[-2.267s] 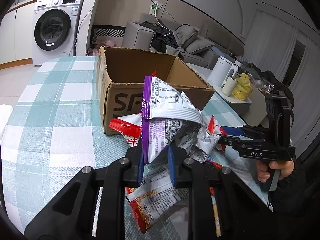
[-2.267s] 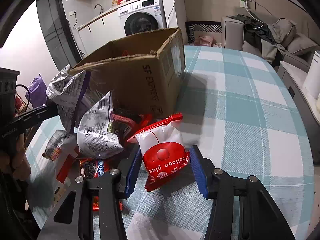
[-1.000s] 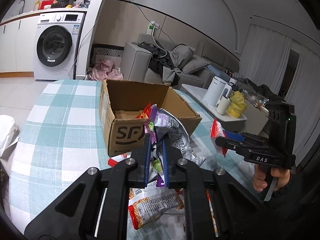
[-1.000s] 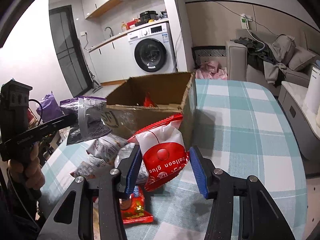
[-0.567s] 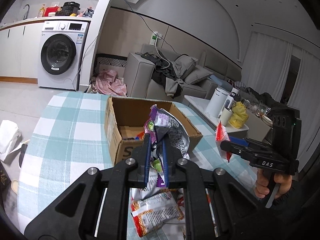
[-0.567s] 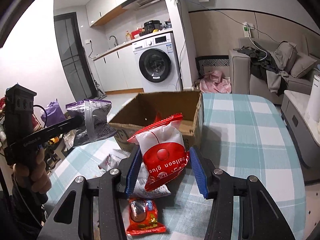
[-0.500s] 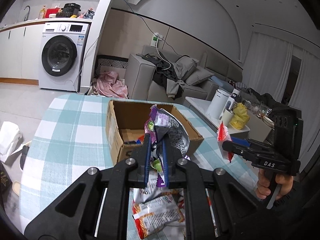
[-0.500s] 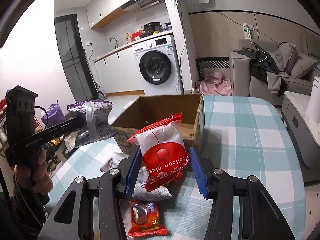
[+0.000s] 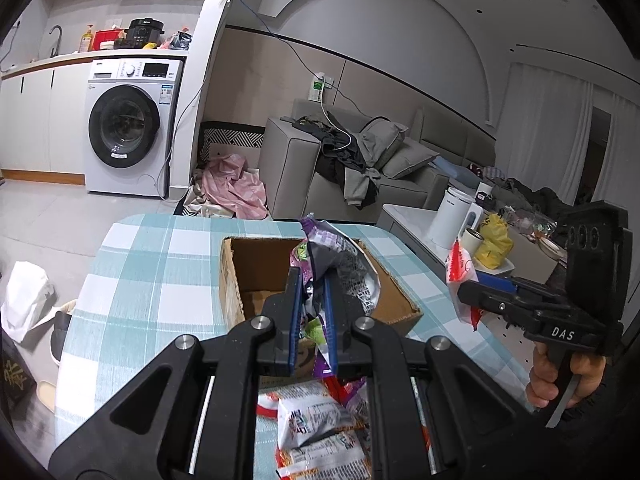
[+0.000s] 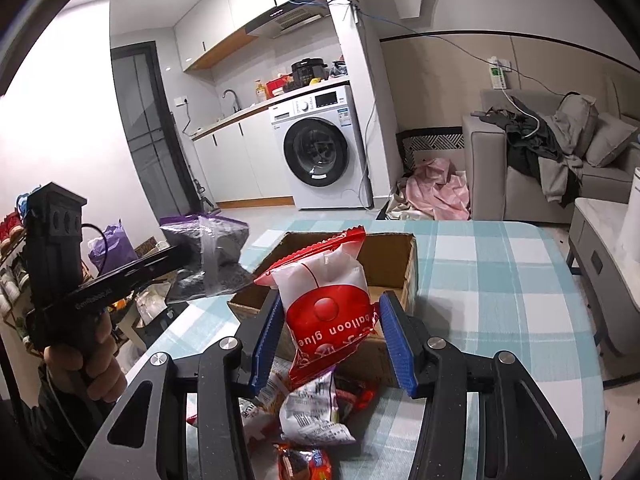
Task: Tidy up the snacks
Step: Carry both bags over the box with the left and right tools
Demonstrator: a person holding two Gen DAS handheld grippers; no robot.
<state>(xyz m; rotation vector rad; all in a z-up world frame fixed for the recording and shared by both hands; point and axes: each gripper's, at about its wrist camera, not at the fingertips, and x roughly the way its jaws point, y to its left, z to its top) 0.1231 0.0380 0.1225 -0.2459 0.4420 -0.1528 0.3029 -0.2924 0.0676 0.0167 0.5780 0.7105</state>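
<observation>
Both wrist cameras sit above the checked table [image 9: 132, 264], tilted downward toward the open cardboard box [image 9: 240, 276] at twelve o'clock. The left view has the right gripper [image 9: 464, 292] at three o'clock; the right view has the left gripper [image 10: 188, 254] at nine o'clock.

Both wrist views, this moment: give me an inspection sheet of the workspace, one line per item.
Surface: table under a teal and white checked cloth.
Job's things: open cardboard box; purple and silver packet and red and white packet, both held above it.
Clutter: loose snack packets lying on the cloth in front of the box.
Grippers: left gripper shut on the purple and silver packet; right gripper gripping the red and white packet by its sides.
Cables: blue cable along the wall; white lead on the sofa.
Surroundings: washing machine, grey sofa with clothes, pink cloth on the floor.
</observation>
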